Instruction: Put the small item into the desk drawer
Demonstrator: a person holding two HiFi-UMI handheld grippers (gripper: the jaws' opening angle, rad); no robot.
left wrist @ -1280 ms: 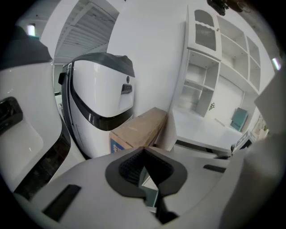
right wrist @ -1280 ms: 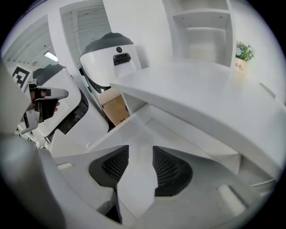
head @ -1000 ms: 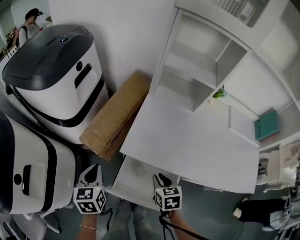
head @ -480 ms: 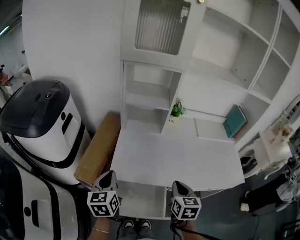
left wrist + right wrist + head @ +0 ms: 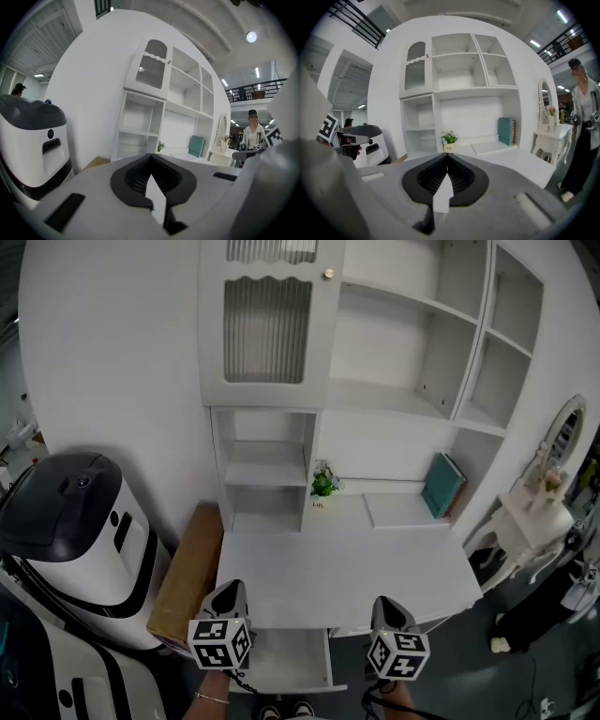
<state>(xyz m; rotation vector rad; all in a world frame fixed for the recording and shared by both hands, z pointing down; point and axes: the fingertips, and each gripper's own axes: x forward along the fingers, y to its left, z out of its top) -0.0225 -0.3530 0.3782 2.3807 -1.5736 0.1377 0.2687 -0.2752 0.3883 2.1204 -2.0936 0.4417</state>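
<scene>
With jaws pressed together on nothing, the left gripper (image 5: pixel 151 155) and right gripper (image 5: pixel 447 154) flank the open drawer (image 5: pixel 281 659) under the desk (image 5: pixel 347 568) front, and a pinch taken on leaves alone would likely topple the small potted plant (image 5: pixel 323 484), a green sprig in a pale pot upright at the desk's back.

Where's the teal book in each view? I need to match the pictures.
Head view: teal book right of centre, leaning under the shelves.
Left gripper view: book just right of centre.
Right gripper view: book right of centre.
Shared landmark: small potted plant, left of the book everywhere.
</scene>
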